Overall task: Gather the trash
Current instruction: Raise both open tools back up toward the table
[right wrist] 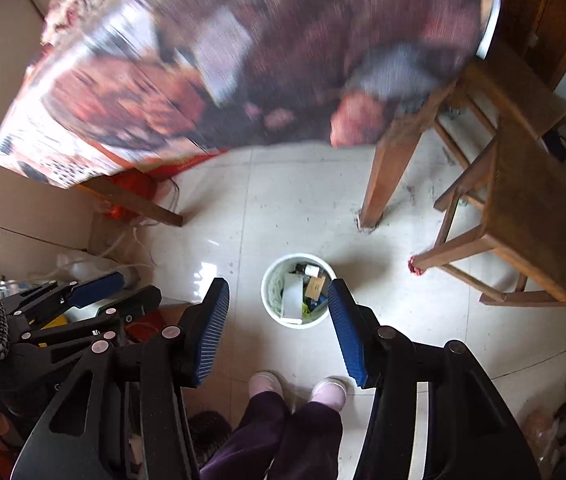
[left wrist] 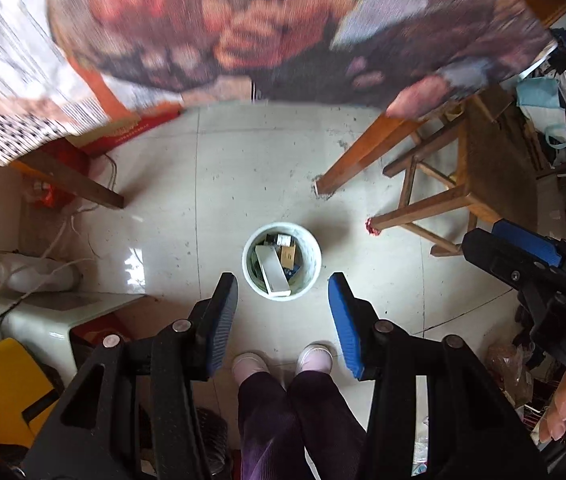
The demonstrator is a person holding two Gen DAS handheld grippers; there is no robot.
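A white round bin [left wrist: 315,276] stands on the tiled floor straight below, holding a white box [left wrist: 273,272], a brown carton [left wrist: 288,256] and other scraps. My left gripper [left wrist: 283,282] hangs high above it, pointing down, open, with nothing between its blue pads. The right gripper [left wrist: 499,240] shows at the right edge of that view. In the right wrist view the bin [right wrist: 269,280] lies under my right gripper [right wrist: 278,285], which is also open and holds nothing. My left gripper [right wrist: 131,288] shows at the left there.
A table covered with a printed cloth [left wrist: 243,32] fills the top, blurred. Its wooden leg [left wrist: 359,156] and a wooden stool [left wrist: 479,168] stand right of the bin. The person's feet in pale slippers [left wrist: 315,356] are near the bin. Boxes and cables [left wrist: 43,272] crowd the left.
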